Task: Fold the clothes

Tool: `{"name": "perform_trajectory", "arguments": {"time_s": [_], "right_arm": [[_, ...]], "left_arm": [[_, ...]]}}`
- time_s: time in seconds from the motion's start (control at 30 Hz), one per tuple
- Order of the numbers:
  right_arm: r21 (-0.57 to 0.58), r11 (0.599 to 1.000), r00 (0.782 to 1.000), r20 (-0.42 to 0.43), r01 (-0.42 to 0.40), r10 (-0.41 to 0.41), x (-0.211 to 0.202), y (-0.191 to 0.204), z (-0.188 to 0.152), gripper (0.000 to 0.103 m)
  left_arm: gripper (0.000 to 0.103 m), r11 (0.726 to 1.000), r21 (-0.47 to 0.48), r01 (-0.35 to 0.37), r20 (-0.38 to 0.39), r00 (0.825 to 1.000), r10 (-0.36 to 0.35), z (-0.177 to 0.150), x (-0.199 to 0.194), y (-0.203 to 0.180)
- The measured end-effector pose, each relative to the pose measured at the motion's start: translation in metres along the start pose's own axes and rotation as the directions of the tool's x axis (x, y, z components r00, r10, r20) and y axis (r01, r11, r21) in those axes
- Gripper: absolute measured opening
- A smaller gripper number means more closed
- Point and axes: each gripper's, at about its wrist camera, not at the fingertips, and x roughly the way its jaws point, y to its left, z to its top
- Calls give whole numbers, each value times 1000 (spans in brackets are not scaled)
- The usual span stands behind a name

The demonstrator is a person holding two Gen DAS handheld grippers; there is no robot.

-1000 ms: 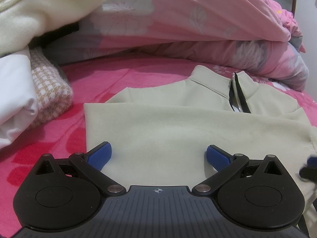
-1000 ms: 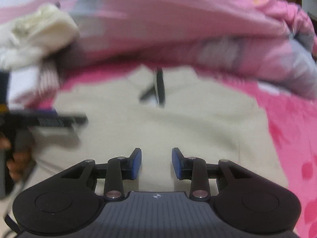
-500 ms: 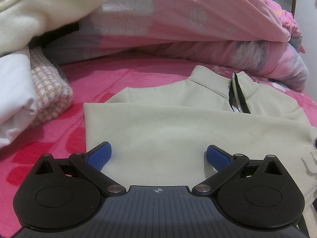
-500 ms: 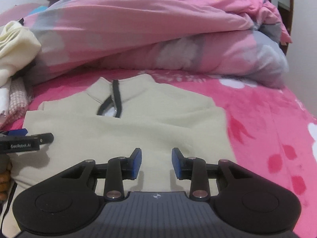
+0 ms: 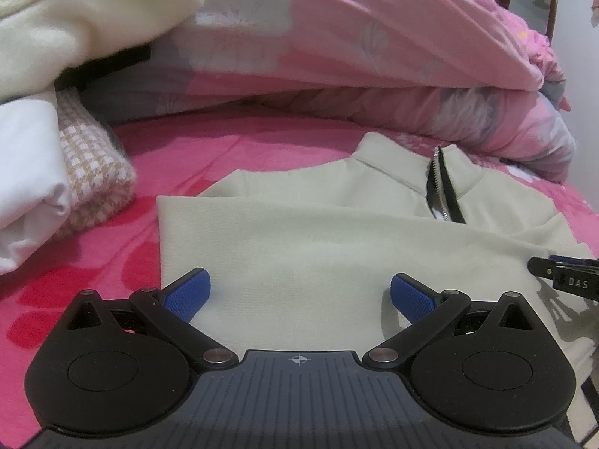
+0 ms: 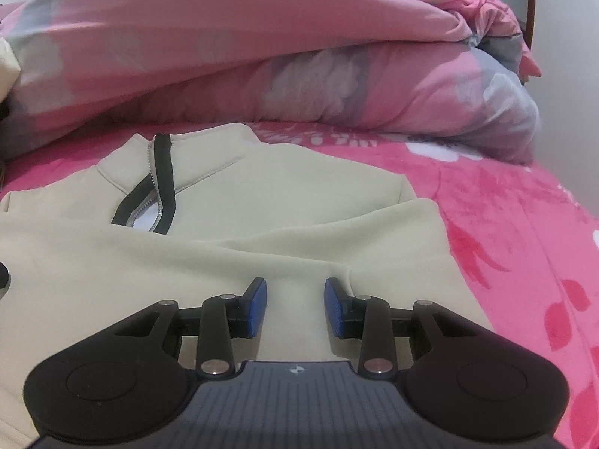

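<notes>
- Two views, one bed: pink sheet (image 5: 232, 149) with darker red blotches, spread under everything.
- Heaped along the far side, a pink and grey floral quilt (image 5: 337, 37), rumpled and folded over itself, just behind the collar of the top.
- Laid flat on the sheet, a pale beige top (image 5: 299, 254), collar away from the cameras, lower part folded up over the chest so that a straight edge crosses below the zip.
- At far left of the left view, a stack of clothes: cream fleece (image 5: 75, 18) on top, white cloth (image 5: 26, 172) below it, checked tan knit (image 5: 93, 172) beside that; stack apart from the top, with bare sheet between.
- Low over the near left part of the top, left gripper (image 5: 299, 293): jaws wide apart, blue pads (image 5: 187, 293) flanking plain cloth, nothing clamped.
- Over the near right part, close to the side edge, right gripper (image 6: 295, 307): jaws partly apart, a narrow strip of beige cloth showing in the gap, pads not pressing on it; tip of it also seen at the right edge of the left view.
- At the neck, a short black-edged zip (image 6: 157, 187), open, white lining showing inside.
</notes>
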Motion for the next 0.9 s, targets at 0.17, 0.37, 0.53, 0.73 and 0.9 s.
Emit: {"name": "perform_trajectory", "arguments": {"time_s": [0.17,0.37,0.53,0.73,0.9], "right_arm": [[8,1000,999,-39,-26,26,-5,-3,12,38],[78,963,966,52,-258,255,-26,-12,51,42],[175,907,924,83,-382,373,23,-32,101,45],[411,799,885,40,-439,465,107,-50,137,48],[504,770,870,-70,-391,488,152,-41,142,53]], "left_arm": [[103,991,-70,116,110,988,-108,22,-40,8],[103,984,14,178,36,983,-178,90,-20,-12],[96,988,46,146,-53,988,-144,129,57,-25],[75,973,-136,189,-168,963,-210,139,127,-26],[49,955,-214,206,-171,955,-245,133,150,-28]]}}
